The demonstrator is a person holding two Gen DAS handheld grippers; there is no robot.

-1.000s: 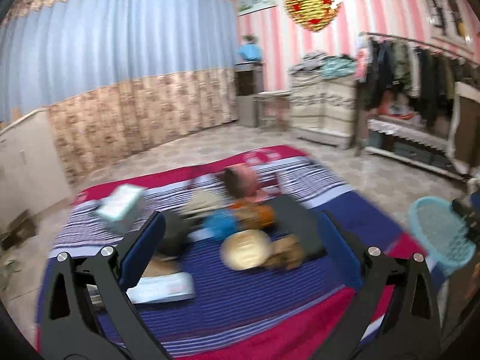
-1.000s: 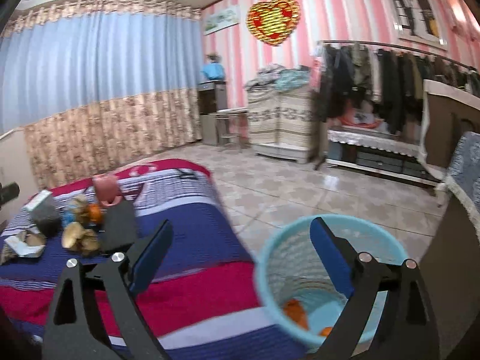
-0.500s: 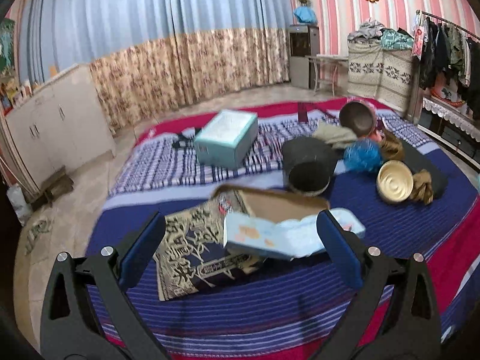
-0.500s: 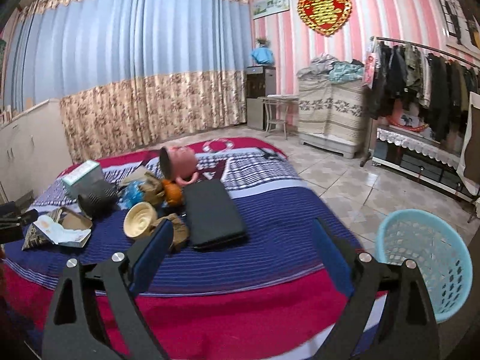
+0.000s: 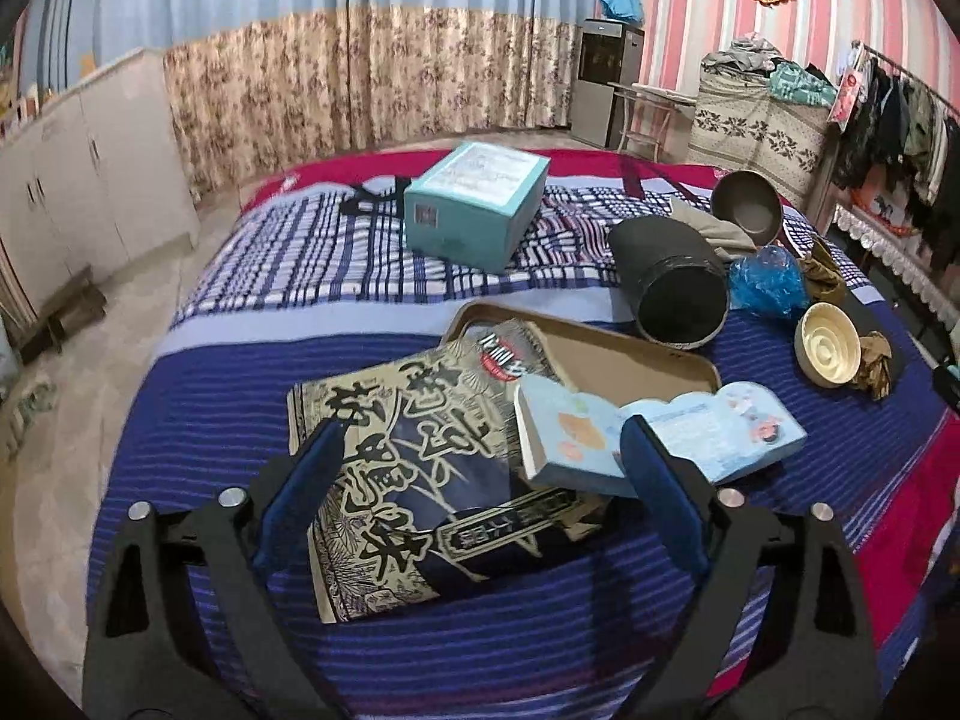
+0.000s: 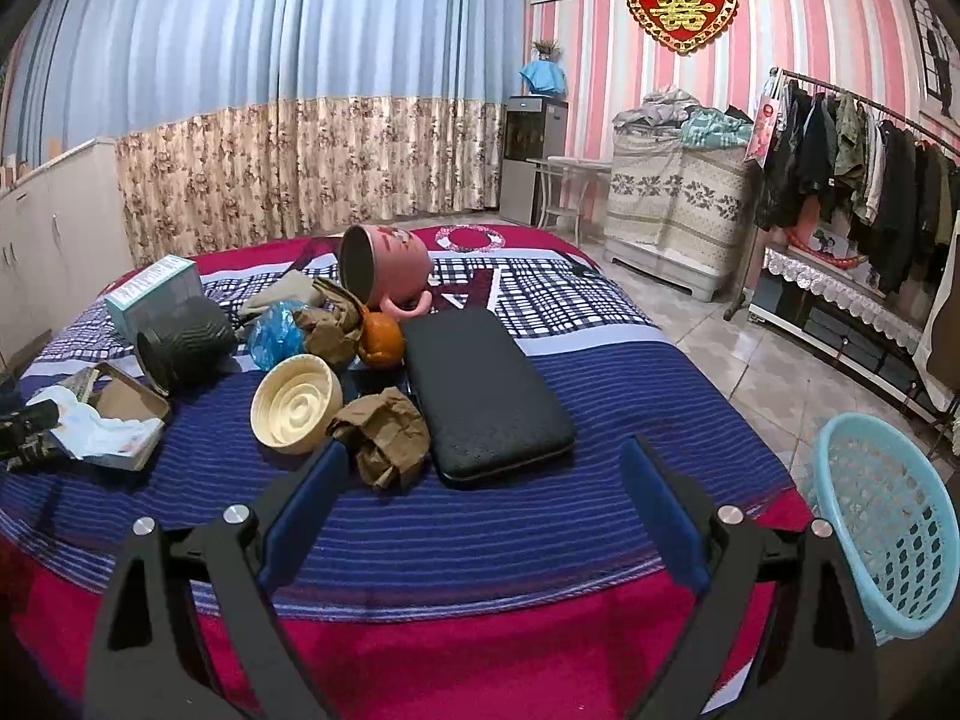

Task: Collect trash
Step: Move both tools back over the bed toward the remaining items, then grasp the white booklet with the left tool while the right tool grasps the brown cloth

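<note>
A: On striped bedspread point(image 5: 252, 372) – left gripper point(image 5: 480, 456) jaws closing, patterned bag point(image 5: 408, 468) between, untouched; pale blue carton point(image 5: 708, 432) overlaps it

B: Right gripper point(image 6: 483, 468) wide open, empty; crumpled brown paper point(image 6: 384, 426) ahead, black case point(image 6: 480, 384) beside, basket point(image 6: 888, 516) right

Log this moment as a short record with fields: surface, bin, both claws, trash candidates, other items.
surface: striped bedspread
bin: light blue basket on the floor, right of the bed
left claw: closing, nothing gripped, over the patterned paper bag and the pale blue booklet
right claw: open, empty, near the crumpled brown paper
trash candidates: crumpled brown paper, blue plastic wrap
other items: black case, pink mug on its side, teal box
</note>
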